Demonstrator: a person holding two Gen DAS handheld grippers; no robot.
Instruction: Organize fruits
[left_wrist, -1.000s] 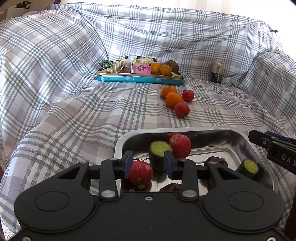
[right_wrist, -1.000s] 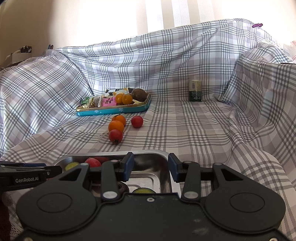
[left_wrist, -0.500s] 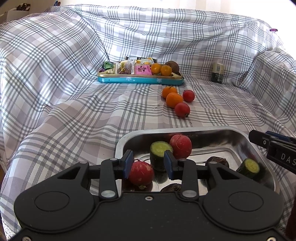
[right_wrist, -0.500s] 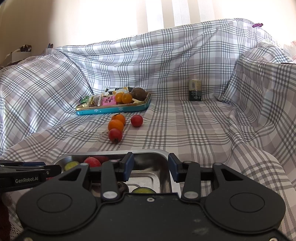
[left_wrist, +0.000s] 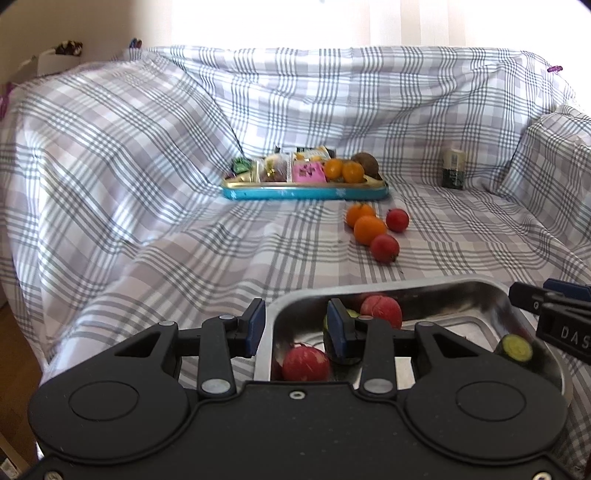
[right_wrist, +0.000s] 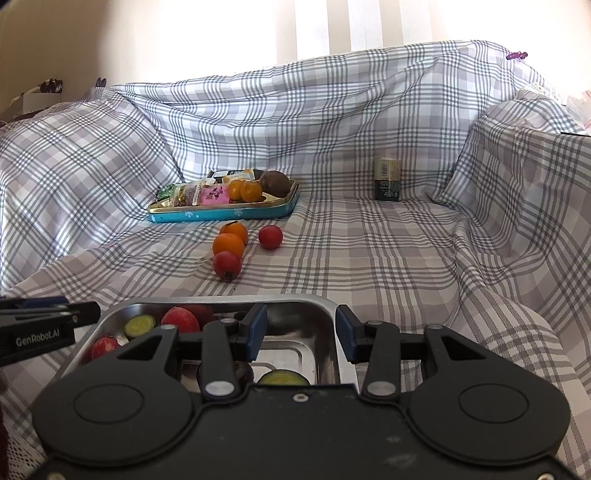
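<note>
A steel tray (left_wrist: 406, 286) lies on the checked cloth close in front of me. It holds red fruits (left_wrist: 306, 363), cucumber pieces (left_wrist: 513, 349) and a dark fruit (right_wrist: 242, 369). My left gripper (left_wrist: 295, 328) stands open astride the tray's left rim, one finger outside and one inside, with no pad pressing on it. My right gripper (right_wrist: 300, 334) is open astride the tray's right rim (right_wrist: 332, 325) in the same way. Farther back, two oranges (left_wrist: 369, 229) and two red fruits (left_wrist: 385, 248) lie loose on the cloth.
A blue tin tray (left_wrist: 303, 192) at the back holds snack packets, two small oranges and a brown fruit. A small dark can (left_wrist: 454, 173) stands at the back right. The cloth rises into folds on the left, right and behind.
The left gripper has swung left and tilted up: its fingers were over the red fruit inside the tray and now stand astride the tray's left rim. The right gripper has kept still.
</note>
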